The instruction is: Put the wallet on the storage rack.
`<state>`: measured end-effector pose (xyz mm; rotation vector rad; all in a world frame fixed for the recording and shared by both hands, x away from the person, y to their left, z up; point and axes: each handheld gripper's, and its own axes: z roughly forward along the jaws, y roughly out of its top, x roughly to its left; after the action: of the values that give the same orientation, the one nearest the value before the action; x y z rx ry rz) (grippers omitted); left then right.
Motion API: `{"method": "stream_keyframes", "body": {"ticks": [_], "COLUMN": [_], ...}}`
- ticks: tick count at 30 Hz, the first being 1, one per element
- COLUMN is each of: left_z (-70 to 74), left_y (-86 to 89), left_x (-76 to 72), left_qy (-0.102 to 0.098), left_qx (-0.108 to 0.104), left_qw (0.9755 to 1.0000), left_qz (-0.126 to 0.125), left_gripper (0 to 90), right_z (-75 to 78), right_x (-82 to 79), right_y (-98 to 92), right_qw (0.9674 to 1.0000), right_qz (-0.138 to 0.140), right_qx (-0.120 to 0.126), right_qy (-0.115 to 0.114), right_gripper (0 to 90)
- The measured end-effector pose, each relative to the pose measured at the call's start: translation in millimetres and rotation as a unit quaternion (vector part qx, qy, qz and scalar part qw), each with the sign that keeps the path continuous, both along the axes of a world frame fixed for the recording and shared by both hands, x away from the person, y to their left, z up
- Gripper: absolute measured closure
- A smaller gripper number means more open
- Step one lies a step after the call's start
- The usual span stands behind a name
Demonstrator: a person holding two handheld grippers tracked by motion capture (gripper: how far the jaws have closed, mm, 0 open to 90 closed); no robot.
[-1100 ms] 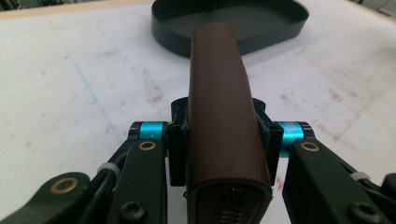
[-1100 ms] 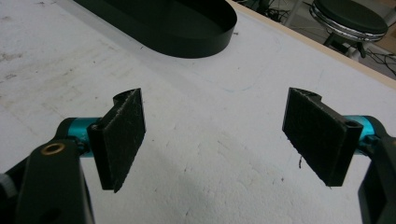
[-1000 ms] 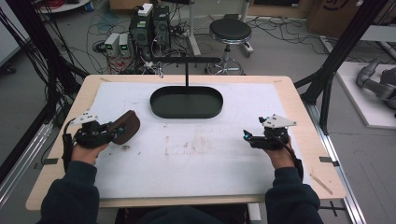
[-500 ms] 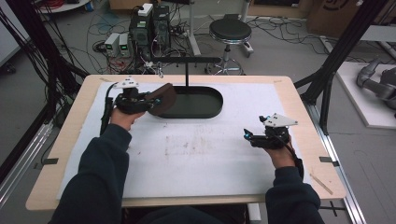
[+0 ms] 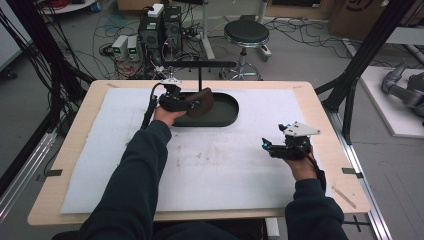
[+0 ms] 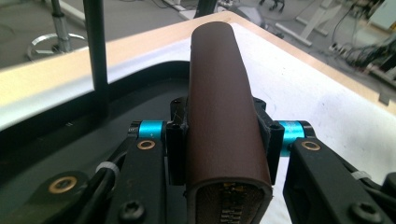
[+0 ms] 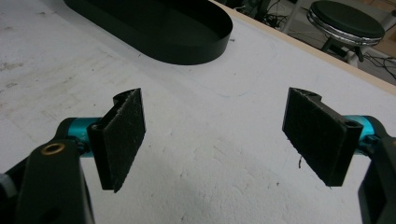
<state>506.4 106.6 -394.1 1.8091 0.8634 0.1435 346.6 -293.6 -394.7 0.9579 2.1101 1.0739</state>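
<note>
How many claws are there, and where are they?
2. The left claw is over the black oval tray at the far side of the table, gripping a brown leather case. The right claw is open above the white mat, nearer the person.

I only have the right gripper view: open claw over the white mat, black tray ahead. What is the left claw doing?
Observer: The left claw is clamped on a brown zippered case.
Operator: Where is that relative to the tray?
Observer: In the high view, the case hangs over the left part of the black tray.
Operator: Anything close by?
Observer: A black post stands at the tray's far edge.
</note>
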Motion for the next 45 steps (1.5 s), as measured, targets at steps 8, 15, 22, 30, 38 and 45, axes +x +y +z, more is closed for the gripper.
{"method": "stream_keyframes", "body": {"ticks": [8, 15, 22, 30, 38, 45], "left_z": [-20.2, -6.3, 7.3, 27.3, 27.5, 19.3], "left_y": [-0.1, 18.1, 40.9, 64.4, 88.1, 106.3], "left_x": [10.8, 8.7, -11.3, -62.5, -111.9, -137.9], "left_qy": [0.021, -0.011, -0.032, -0.076, -0.146, -0.148], "left_qx": [0.012, 0.041, 0.027, -0.011, 0.006, 0.025], "left_qw": [0.9995, 0.9964, 0.9952, 0.9933, 0.9838, 0.9833], "left_qz": [0.021, 0.073, 0.089, 0.087, 0.104, 0.104], "left_gripper": [62.3, 41.0, 38.6, 20.9, 21.2, 20.7], "right_z": [-1.7, -2.4, -2.4, -4.6, -6.1, -6.2], "right_x": [-0.1, -0.2, -0.6, 2.2, 4.6, 5.4], "right_y": [-2.3, -0.8, 0.2, -0.9, -0.2, -0.6], "right_qw": [1.0000, 1.0000, 1.0000, 0.9999, 0.9998, 0.9999], "right_qz": [0.000, 0.002, 0.003, 0.005, 0.011, 0.009], "right_qx": [-0.003, -0.006, -0.007, -0.010, -0.008, -0.004], "right_qy": [0.001, 0.002, 0.002, 0.009, 0.012, 0.012], "right_gripper": [21.6, 21.6, 21.6, 21.6, 21.5, 21.5]}}
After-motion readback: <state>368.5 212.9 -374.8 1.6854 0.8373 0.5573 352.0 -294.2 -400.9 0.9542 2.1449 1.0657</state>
